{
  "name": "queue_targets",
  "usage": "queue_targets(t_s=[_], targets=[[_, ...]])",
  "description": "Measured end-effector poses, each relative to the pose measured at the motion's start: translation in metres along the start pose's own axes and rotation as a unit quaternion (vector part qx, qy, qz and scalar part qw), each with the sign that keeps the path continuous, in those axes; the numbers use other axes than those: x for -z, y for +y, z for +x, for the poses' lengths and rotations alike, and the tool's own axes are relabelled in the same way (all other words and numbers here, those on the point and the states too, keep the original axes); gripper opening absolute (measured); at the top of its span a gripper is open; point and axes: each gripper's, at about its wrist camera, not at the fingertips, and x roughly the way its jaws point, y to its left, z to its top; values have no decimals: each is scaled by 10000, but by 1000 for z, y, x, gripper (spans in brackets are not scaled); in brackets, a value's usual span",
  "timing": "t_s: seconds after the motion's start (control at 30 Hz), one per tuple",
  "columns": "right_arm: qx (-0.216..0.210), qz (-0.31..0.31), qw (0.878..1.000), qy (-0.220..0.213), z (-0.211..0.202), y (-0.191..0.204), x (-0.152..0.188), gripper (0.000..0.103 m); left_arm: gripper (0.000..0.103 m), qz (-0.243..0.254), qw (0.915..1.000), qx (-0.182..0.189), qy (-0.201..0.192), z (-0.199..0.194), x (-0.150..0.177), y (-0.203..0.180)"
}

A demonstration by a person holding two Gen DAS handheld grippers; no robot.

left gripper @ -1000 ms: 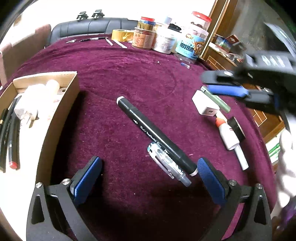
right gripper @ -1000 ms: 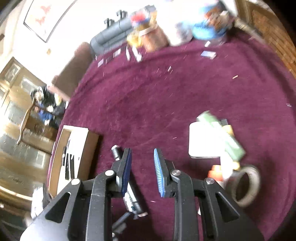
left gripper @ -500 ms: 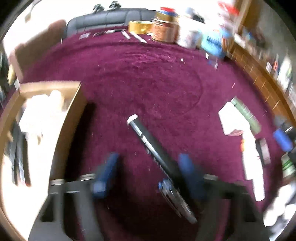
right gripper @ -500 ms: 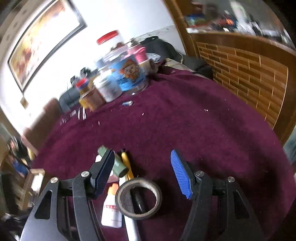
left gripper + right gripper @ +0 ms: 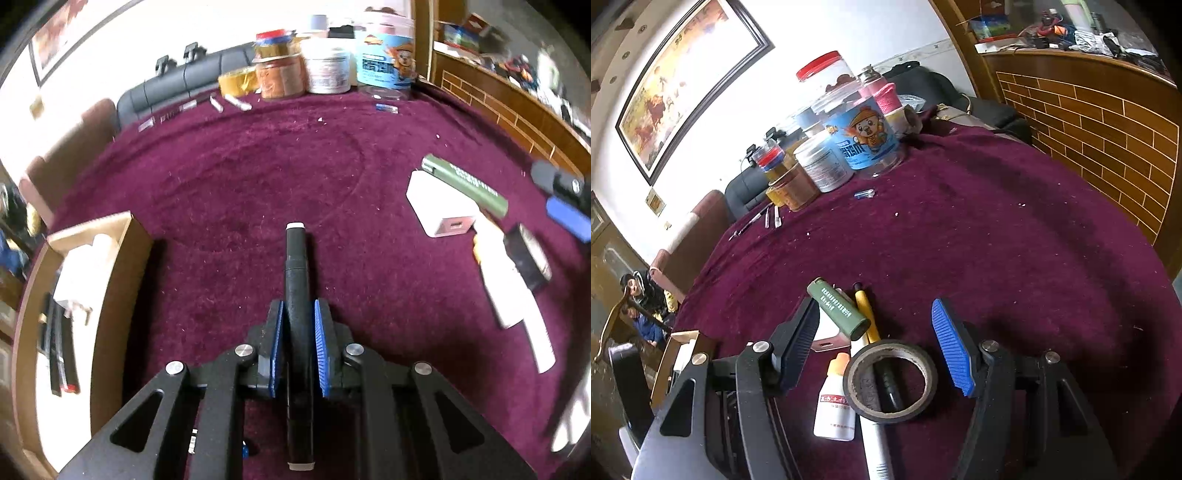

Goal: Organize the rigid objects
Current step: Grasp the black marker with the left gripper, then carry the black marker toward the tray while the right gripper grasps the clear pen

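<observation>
My left gripper (image 5: 297, 325) is shut on a black marker (image 5: 296, 273) with white end caps, which runs lengthwise between the blue pads and points away over the maroon cloth. My right gripper (image 5: 875, 314) stands open above a cluster of objects. The cluster holds a black tape roll (image 5: 923, 363), a green lighter (image 5: 838, 310), a yellow pen (image 5: 866, 314), a white glue bottle (image 5: 834, 402) and a white charger (image 5: 827, 336). Nothing is pressed between its pads. In the left wrist view the same cluster lies at the right: charger (image 5: 439, 206), lighter (image 5: 465, 184), glue bottle (image 5: 502, 291).
An open cardboard box (image 5: 122, 280) with pens and white items inside stands at the left of the table. Several jars and tubs (image 5: 864, 136) and a tape roll (image 5: 236, 81) line the far edge. A wooden counter (image 5: 1108, 122) borders the right. People sit beyond the table's left side.
My left gripper went from wide open to shut on the black marker, now lined up along the fingers. My right gripper opened and swung from the marker over to the tape roll cluster.
</observation>
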Motion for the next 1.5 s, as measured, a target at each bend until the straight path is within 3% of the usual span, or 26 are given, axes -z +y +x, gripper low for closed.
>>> queue_targets(t_s=[0.03,0.1,0.17,0.27,0.43,0.53,0.6,0.7,0.77,0.87,0.97,1.03,1.1,1.23,1.5], targets=[[12,-6,10000,-4,-1,0,0,62,11,28,10000,50,45,-1,-1,0],[68,-23,10000,-31,-1,-2,1,62,11,-293,9982,501,151,-5,-5,13],[120,-35,9999,-32,0,-2,1,62,11,-548,9963,664,-22,-18,-6,24],[206,-48,9998,-12,2,-3,1,62,11,-989,9881,1143,-289,-49,-5,50],[389,-217,9990,-35,5,1,2,62,11,-1527,9725,1642,-633,-101,16,96],[417,-360,9985,-48,5,6,3,62,11,-1665,9674,1698,-872,-129,34,123],[339,-516,9981,-88,3,14,5,62,11,-1643,9684,1558,-1042,-146,46,138],[-286,-979,9946,207,-6,51,18,62,11,-1567,9726,1235,-1195,-162,62,158],[-850,-1582,9810,735,-4,92,39,62,11,-1623,9727,1125,-1218,-164,71,172],[-1411,-2707,9382,1631,12,156,84,63,11,-1939,9676,1135,-1151,-156,84,198],[-1240,-3842,8947,1908,31,206,127,63,11,-2260,9600,1263,-1069,-149,98,219],[-1101,-4215,8784,1966,42,222,141,62,11,-2330,9589,1200,-1092,-150,109,229],[-962,-4393,8696,2039,53,232,148,58,11,-2449,9567,1141,-1085,-150,120,242],[-842,-4122,8824,2104,62,228,139,13,11,-2698,9523,979,-1035,-145,140,268],[-1071,-3028,9218,2173,44,209,119,13,11,-3012,9446,1042,-786,-119,152,295]])
